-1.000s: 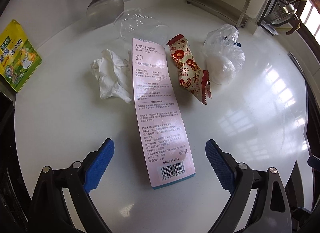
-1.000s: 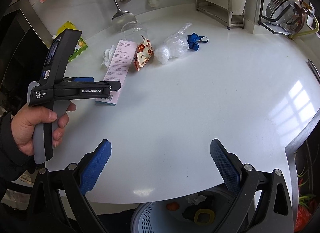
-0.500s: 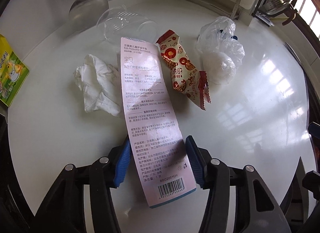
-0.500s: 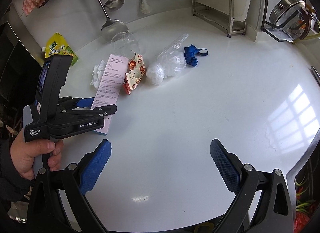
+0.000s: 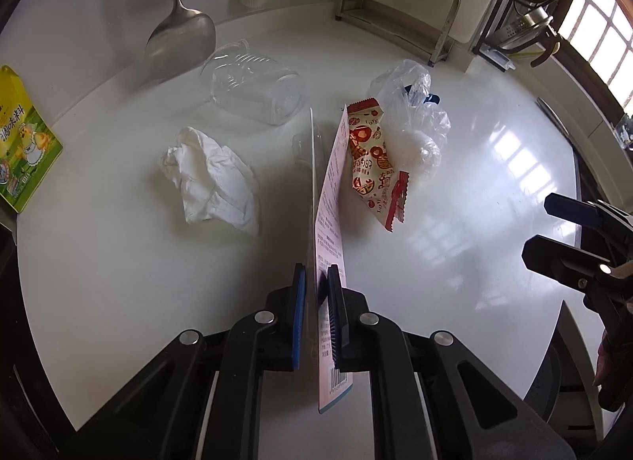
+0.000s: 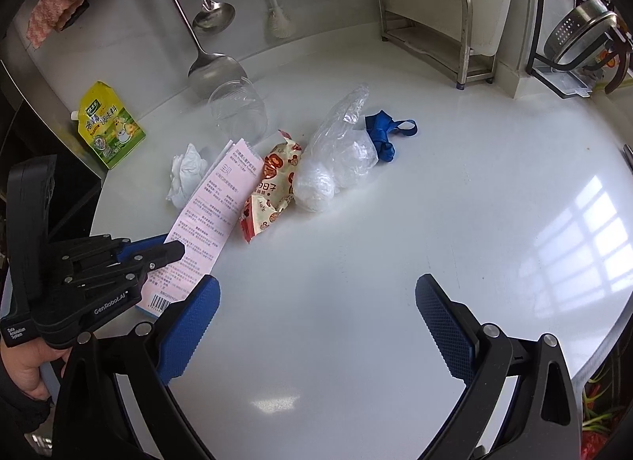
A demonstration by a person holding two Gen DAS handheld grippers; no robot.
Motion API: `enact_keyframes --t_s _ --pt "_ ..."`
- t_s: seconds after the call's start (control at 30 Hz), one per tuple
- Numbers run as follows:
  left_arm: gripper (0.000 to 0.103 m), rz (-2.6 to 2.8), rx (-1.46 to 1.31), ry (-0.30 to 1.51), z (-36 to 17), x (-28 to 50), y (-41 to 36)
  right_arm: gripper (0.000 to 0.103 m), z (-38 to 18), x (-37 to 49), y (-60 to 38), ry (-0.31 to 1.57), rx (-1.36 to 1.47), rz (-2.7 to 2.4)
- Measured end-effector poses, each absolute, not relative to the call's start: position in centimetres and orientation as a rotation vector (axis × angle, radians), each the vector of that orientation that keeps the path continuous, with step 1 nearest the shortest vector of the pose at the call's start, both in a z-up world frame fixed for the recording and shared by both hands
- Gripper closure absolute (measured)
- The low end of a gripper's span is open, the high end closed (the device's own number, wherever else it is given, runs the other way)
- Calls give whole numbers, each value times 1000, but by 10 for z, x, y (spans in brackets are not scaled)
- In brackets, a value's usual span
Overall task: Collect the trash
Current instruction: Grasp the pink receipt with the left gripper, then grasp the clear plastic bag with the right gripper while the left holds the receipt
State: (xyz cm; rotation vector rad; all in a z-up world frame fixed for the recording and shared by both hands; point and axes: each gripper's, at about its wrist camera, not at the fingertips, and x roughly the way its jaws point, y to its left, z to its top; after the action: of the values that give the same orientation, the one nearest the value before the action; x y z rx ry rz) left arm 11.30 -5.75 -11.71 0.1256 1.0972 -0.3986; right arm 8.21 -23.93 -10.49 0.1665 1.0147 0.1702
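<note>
Left wrist view shows the big white counter [image 5: 118, 262] with most of the trash on it, so I think the job has only just started. The biggest piece is the long pink packet [image 5: 330, 199]. The left tongs [image 5: 316, 290] have just been closing and now pinch its near end, so it stands up on its edge. It is not in any bin yet, and no bin shows in either view. A see-through cup [image 5: 253, 92] lies on its side near the back. A clear bag [image 5: 415, 120] sits on the right with a white ball [image 5: 423, 151] just by it. A crumpled tissue [image 5: 209, 179] lies to the left of the packet. A red snack wrapper [image 5: 372, 159] lies just to the packet's right. A small blue thing [image 6: 385, 133] peeks out behind the bag. All of these are left to pick up. The right tongs [image 6: 316, 325] are wide apart and hold nothing.
</note>
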Motion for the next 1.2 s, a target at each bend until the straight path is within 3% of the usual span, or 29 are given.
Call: enact_keyframes --t_s 0.4,1.03,1.2 --pt "93 -327 194 994 -91 109 -46 9 -108 122 -243 1001 156 145" --pt "92 -348 159 1003 -89 103 -42 10 -149 200 -252 1093 221 124" --pt "92 -351 158 1011 -92 103 -42 28 -155 207 -255 1095 239 149"
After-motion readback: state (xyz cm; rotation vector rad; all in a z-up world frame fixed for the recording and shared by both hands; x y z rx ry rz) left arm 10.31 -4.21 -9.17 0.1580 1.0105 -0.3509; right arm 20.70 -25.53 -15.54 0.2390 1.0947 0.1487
